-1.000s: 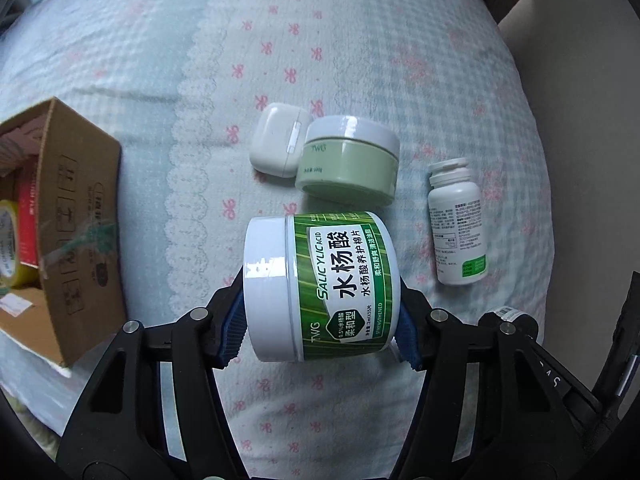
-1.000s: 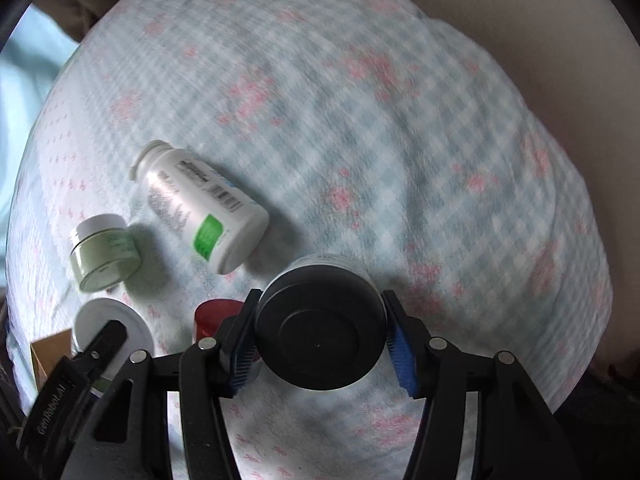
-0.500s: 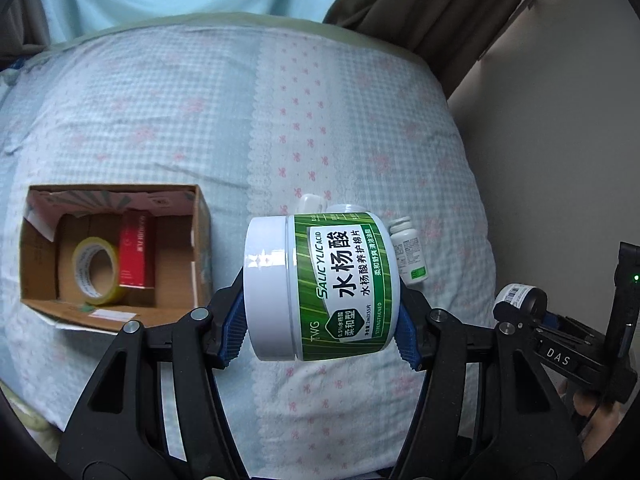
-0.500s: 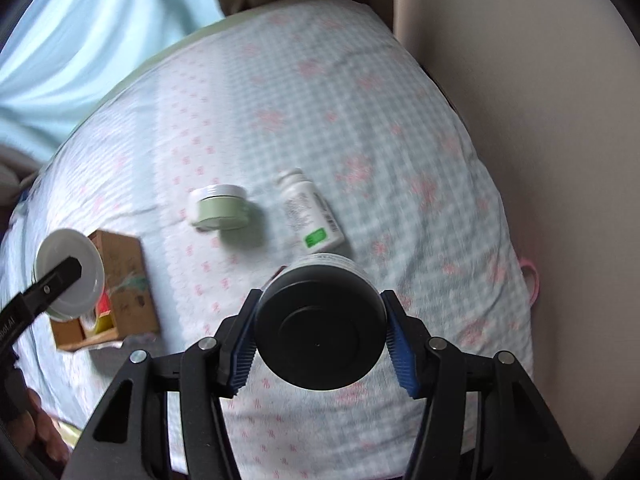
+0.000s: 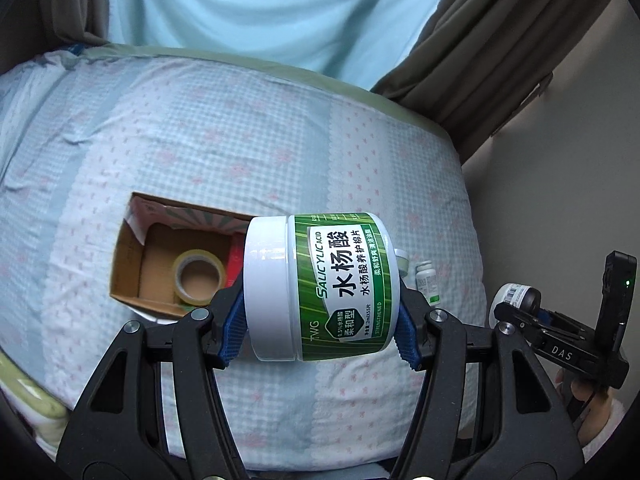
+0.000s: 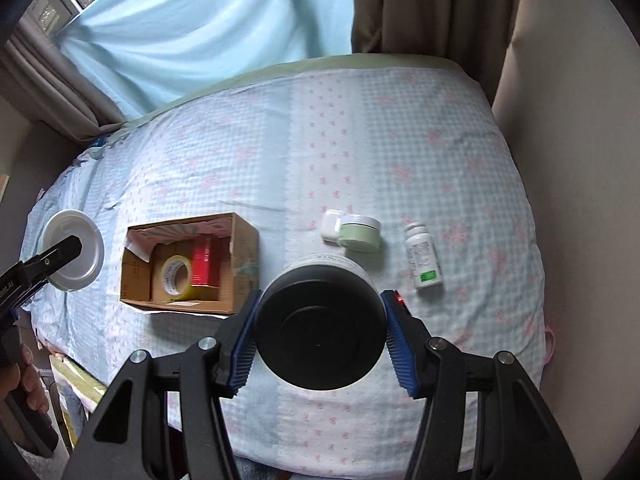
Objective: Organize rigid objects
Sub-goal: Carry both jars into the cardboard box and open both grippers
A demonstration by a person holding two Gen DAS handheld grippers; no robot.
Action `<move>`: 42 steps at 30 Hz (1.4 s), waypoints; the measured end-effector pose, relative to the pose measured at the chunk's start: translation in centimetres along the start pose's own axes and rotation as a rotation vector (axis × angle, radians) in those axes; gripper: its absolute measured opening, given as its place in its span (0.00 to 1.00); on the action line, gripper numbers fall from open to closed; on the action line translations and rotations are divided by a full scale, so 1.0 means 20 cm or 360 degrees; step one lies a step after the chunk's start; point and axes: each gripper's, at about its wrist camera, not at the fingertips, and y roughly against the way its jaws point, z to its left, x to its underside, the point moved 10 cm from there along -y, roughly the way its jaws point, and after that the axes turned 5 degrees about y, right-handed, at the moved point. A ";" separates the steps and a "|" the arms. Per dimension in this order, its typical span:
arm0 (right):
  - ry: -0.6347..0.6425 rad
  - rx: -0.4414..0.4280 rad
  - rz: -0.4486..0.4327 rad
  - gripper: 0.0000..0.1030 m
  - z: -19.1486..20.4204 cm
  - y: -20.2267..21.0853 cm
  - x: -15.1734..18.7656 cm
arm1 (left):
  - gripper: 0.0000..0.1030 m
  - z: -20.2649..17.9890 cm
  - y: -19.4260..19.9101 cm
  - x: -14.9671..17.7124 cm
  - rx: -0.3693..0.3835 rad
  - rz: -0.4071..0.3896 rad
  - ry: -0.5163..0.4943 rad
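My left gripper (image 5: 320, 320) is shut on a green-labelled jar with a white lid (image 5: 324, 288), held high above the bed, right of the open cardboard box (image 5: 128, 256). My right gripper (image 6: 320, 336) is shut on a black-lidded jar (image 6: 320, 328), held high above the bed's near side. The cardboard box (image 6: 244, 256) holds a roll of yellow tape (image 6: 176, 276) and a red packet (image 6: 206, 264). A white earbud case (image 6: 331, 224), a pale green jar (image 6: 360, 234) and a white pill bottle (image 6: 423, 256) lie on the bed right of the box.
The bed has a checked blue and pink cover (image 6: 400, 140). A blue curtain (image 6: 208, 28) and a brown curtain (image 6: 432, 8) hang behind it. A beige wall (image 6: 580, 160) runs along the right. The left gripper with its jar's white lid (image 6: 72, 250) shows at the left.
Both grippers have lifted well up and back from the bed with their jars. The left one has swung left so the box sits behind its jar.
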 end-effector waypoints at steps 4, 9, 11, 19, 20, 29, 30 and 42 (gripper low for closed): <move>0.0030 -0.0035 -0.0032 0.52 0.27 0.03 -0.05 | 0.55 0.22 0.08 -0.07 0.0012 0.0004 -0.0043; -0.0002 -0.0052 -0.0051 0.52 0.60 0.01 -0.09 | 0.55 0.50 0.08 -0.15 0.0034 0.0069 -0.0103; -0.0036 -0.0079 -0.0046 0.52 0.74 -0.03 -0.10 | 0.55 0.60 0.06 -0.17 0.0029 0.0093 -0.0152; -0.0132 -0.0104 0.0043 0.52 1.16 -0.32 -0.10 | 0.55 0.94 -0.14 -0.18 0.0027 0.0247 -0.0217; -0.0130 -0.0098 0.0064 0.52 1.19 -0.36 -0.09 | 0.55 0.96 -0.18 -0.17 0.0028 0.0264 -0.0209; -0.0077 -0.0047 0.0244 0.52 1.28 -0.74 -0.05 | 0.55 1.12 -0.50 -0.12 0.0005 0.0420 -0.0154; -0.0082 -0.0041 0.0261 0.52 1.27 -0.78 -0.05 | 0.55 1.13 -0.54 -0.12 0.0003 0.0438 -0.0149; -0.0195 0.0039 0.0439 0.52 1.07 -1.17 -0.08 | 0.55 1.18 -0.97 -0.15 -0.0047 0.0620 -0.0142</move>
